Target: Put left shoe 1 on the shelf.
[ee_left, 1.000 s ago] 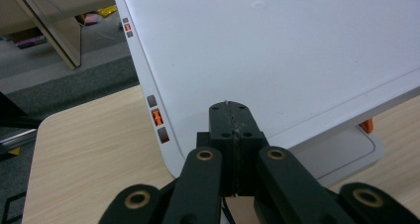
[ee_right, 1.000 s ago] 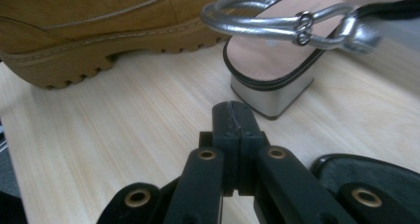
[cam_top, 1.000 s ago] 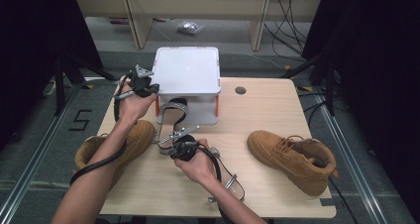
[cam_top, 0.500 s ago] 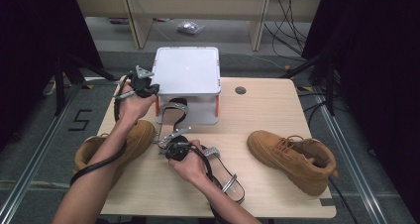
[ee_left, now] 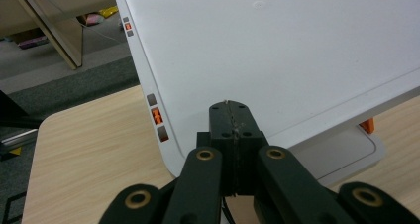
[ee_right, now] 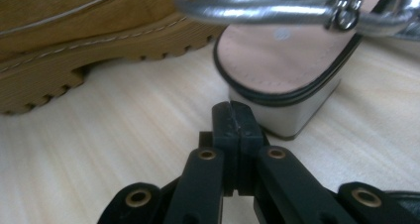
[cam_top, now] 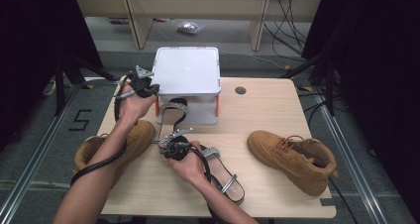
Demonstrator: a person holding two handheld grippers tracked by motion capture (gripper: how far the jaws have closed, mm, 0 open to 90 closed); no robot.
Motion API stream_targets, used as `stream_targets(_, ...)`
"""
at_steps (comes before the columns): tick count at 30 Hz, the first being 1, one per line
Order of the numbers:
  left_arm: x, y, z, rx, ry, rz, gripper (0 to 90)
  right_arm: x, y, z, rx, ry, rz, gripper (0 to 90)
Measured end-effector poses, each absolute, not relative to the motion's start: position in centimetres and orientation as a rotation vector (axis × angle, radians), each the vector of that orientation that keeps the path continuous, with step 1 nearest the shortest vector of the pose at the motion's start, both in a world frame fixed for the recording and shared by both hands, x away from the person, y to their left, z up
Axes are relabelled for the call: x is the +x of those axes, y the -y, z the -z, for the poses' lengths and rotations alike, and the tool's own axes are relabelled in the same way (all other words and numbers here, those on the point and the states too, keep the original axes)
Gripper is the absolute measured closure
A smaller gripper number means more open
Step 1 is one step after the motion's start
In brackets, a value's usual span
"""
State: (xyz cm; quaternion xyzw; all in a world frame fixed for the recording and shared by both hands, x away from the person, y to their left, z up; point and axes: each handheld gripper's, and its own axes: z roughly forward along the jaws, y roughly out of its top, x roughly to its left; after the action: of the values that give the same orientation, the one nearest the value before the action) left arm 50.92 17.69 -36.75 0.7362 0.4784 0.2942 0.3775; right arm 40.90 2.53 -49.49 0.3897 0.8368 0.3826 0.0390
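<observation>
A white two-tier stand [cam_top: 188,70] sits at the back middle of the wooden table [cam_top: 267,115]. My left gripper [cam_top: 148,87] is shut and empty at the stand's left edge. In the left gripper view its closed tips [ee_left: 232,109] rest over the white top [ee_left: 297,50]. My right gripper [cam_top: 171,144] is shut and empty, low over the table. Its tips [ee_right: 232,110] sit just short of a silver sandal's heel [ee_right: 282,85], with a tan boot's sole [ee_right: 74,50] to the left. That sandal [cam_top: 173,111] lies partly under the stand. A second silver sandal [cam_top: 225,177] lies under my right forearm.
One tan boot [cam_top: 126,142] lies at the table's left edge, under my left forearm. The other tan boot [cam_top: 292,157] lies at the right. A round cable hole [cam_top: 240,90] is in the tabletop behind it. Shelving and cables stand beyond the table.
My right hand has moved a little left and lower toward the tabletop, nearer the sandal heel. The left hand has kept still.
</observation>
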Motion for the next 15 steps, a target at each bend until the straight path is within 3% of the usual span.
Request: stream_targets(15,50.9,-17.6,36.7,1.884,-1.231,-0.755,90.0,41.6,-2.1,48.3,1.268,-2.467,-1.204,90.0)
